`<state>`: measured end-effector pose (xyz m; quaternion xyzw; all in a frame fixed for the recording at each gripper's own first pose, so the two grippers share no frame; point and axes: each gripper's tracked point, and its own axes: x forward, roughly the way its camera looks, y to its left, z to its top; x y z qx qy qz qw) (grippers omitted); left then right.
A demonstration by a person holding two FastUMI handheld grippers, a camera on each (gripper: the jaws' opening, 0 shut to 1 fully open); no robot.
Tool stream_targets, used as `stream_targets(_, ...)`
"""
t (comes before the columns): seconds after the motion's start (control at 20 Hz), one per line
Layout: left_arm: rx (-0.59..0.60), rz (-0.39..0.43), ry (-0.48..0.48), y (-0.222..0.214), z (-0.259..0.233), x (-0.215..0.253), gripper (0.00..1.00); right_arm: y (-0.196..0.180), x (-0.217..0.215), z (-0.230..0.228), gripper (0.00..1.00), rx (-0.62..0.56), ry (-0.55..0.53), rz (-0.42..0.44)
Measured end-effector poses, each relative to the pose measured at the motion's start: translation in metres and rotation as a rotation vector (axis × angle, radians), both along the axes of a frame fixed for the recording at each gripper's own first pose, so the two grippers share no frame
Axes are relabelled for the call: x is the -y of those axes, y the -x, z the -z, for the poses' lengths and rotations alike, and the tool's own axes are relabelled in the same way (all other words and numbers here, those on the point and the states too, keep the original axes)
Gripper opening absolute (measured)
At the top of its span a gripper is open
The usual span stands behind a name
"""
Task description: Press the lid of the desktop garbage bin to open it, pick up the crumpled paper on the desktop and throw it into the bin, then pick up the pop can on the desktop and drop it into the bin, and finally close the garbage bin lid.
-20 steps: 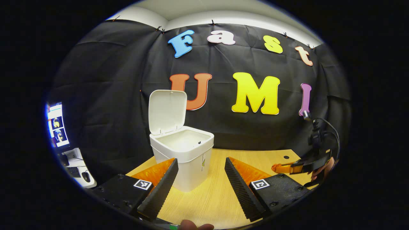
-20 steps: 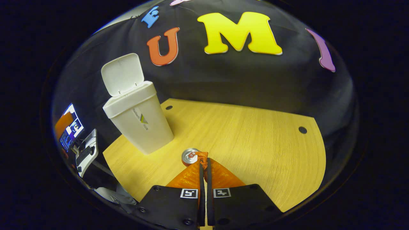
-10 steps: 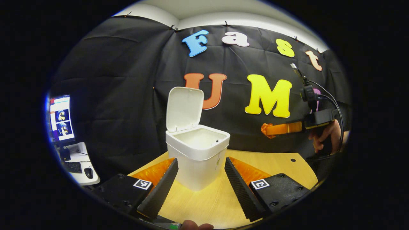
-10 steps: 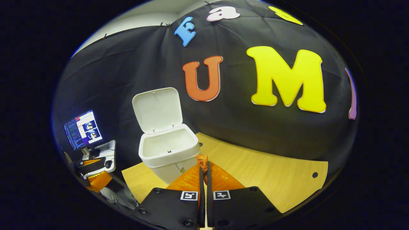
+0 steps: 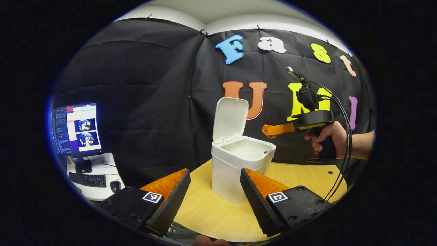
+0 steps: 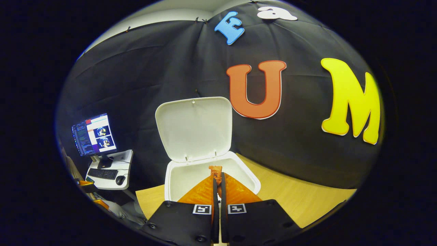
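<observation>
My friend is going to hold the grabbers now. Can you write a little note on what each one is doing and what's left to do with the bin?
Left hand-held gripper: open, holding nothing, low over the table, pointing at the bin.
Right hand-held gripper: shut on the crumpled paper, held above the bin's open mouth.
Lid: standing upright, open.
Done: lid opened, paper picked up and carried to the bin.
Left: let go of the paper so it falls in, pick up the pop can and drop it in, close the lid.
</observation>
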<state>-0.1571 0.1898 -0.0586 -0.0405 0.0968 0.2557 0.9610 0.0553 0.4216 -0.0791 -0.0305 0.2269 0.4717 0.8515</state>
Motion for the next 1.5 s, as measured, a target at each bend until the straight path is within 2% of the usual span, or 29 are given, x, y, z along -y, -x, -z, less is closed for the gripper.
stream_targets(0.2, -0.009, -0.035, -0.001, 0.012, 0.0, -0.014, 0.96, -0.004, -0.03, 0.014, 0.04, 0.037, 0.032, -0.024)
stream_targets(0.25, -0.011, -0.044, -0.005, 0.015, 0.0, -0.017, 0.96, -0.003, -0.034, 0.018, 0.09, 0.035, 0.043, -0.029)
stream_targets(0.3, -0.013, -0.052, -0.01, 0.017, 0.0, -0.02, 0.96, -0.004, -0.04, 0.023, 0.09, 0.03, 0.051, -0.034)
stream_targets(0.35, -0.015, -0.057, -0.015, 0.02, 0.0, -0.023, 0.97, -0.002, -0.042, 0.03, 0.15, 0.025, 0.062, -0.038)
stream_targets(0.5, -0.027, -0.063, -0.025, 0.024, 0.001, -0.026, 0.97, 0.0, -0.047, 0.043, 0.24, 0.017, 0.08, -0.048)
stream_targets(0.55, -0.035, -0.061, -0.021, 0.024, 0.004, -0.025, 0.96, 0.001, -0.046, 0.047, 0.35, 0.012, 0.088, -0.048)
stream_targets(0.65, -0.04, -0.051, -0.025, 0.023, 0.003, -0.023, 0.96, 0.0, -0.042, 0.054, 0.48, -0.002, 0.1, -0.042)
stream_targets(0.8, -0.036, -0.018, -0.035, 0.014, 0.0, -0.017, 0.96, -0.005, -0.033, 0.048, 0.63, 0.016, 0.09, -0.025)
stream_targets(0.9, -0.028, 0.016, -0.051, 0.006, -0.004, -0.011, 0.96, -0.003, -0.022, 0.036, 0.67, 0.011, 0.062, -0.008)
stream_targets(1.0, -0.02, 0.066, -0.049, -0.01, -0.004, 0.001, 0.96, 0.0, -0.003, 0.018, 0.72, 0.016, 0.015, 0.006)
stream_targets(1.1, -0.017, 0.121, -0.043, -0.024, -0.001, 0.015, 0.96, 0.003, 0.026, -0.002, 0.73, 0.04, -0.026, 0.027)
stream_targets(1.15, -0.009, 0.149, -0.039, -0.032, 0.001, 0.024, 0.96, 0.004, 0.044, -0.008, 0.79, 0.067, -0.037, 0.038)
stream_targets(1.3, -0.009, 0.25, -0.023, -0.059, 0.013, 0.055, 0.96, 0.004, 0.1, -0.025, 0.83, 0.127, -0.047, 0.088)
stream_targets(1.5, -0.004, 0.386, -0.027, -0.088, 0.035, 0.1, 0.97, -0.003, 0.188, -0.028, 0.88, 0.169, -0.036, 0.233)
